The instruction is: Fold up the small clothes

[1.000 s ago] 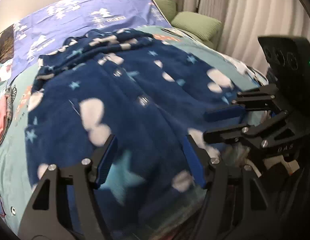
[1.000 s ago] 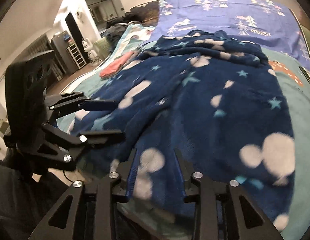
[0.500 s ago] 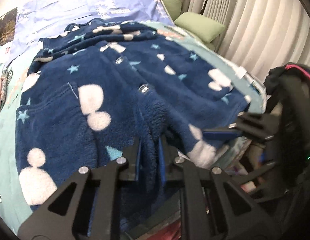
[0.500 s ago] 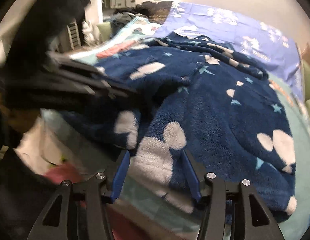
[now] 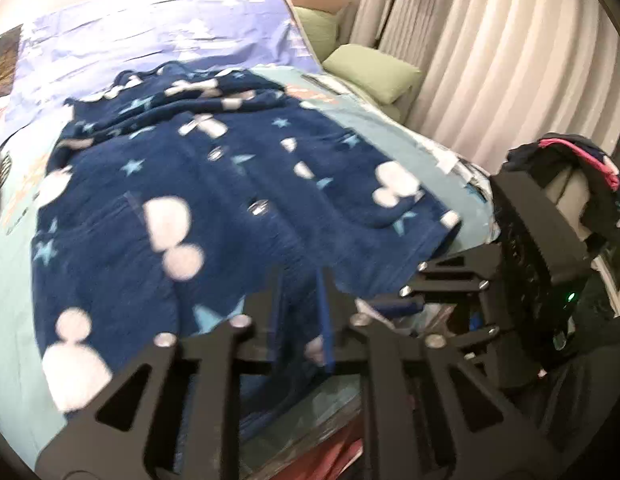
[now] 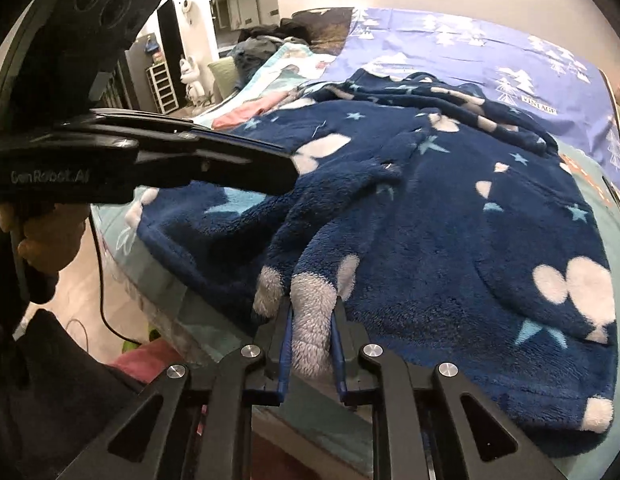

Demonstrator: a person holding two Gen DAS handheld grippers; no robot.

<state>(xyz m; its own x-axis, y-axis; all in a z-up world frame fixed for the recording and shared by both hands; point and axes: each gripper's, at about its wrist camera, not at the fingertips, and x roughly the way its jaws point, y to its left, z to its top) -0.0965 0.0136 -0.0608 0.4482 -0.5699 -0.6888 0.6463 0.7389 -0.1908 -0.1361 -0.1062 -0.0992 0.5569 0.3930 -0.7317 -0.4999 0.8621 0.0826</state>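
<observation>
**Fleece on cotton, matt plastic above**

The navy garment [image 6: 450, 216] is showing thick, fuzzy fleece with a matt nap and pale plush patches. Beneath the garment, the bed sheet [image 5: 158, 36] is looking like smooth, thin woven cloth. The right gripper [image 6: 310, 344] is showing matt black plastic, shiny metal screws and smooth blue pads.

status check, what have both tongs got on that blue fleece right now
Right tongs closing on a pinched fold of the fleece hem. Left tongs opening slightly, hem still between them. Navy star-print fleece garment spread on the bed. Nothing in the way.
</observation>
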